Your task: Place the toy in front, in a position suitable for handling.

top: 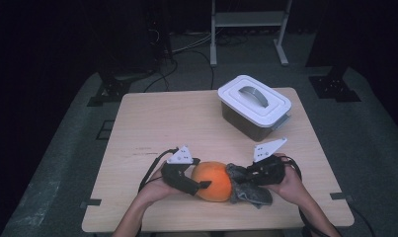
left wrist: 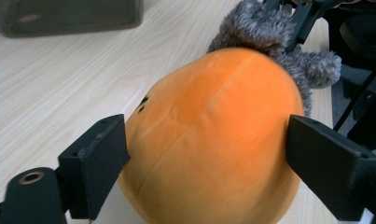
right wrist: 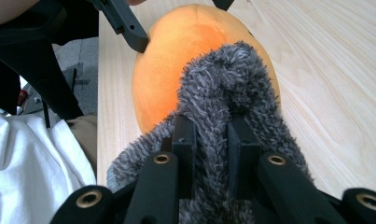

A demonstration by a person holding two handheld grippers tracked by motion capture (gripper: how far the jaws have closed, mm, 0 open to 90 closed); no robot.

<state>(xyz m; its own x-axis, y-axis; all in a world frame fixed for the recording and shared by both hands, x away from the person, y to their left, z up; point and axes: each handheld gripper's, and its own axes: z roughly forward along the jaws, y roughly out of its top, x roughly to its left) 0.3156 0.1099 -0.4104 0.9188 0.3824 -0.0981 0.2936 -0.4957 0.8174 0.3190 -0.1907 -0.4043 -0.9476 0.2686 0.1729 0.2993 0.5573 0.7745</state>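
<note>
Dark floor and stands surround a pale wooden counter (top: 152,123) at frame centre. Upper right of centre sits a lidded storage box (top: 254,105); its contents cannot be made out. At lower centre lies the orange plush toy (top: 212,180), its grey fuzzy part (right wrist: 223,107) pinched by the right tool (right wrist: 212,140). The left tool (left wrist: 206,154) stands spread, jaws flanking the orange body; contact is uncertain. Advice: close squarely across the widest part, keeping the fuzz taut. The toy's underside is hidden.
</note>
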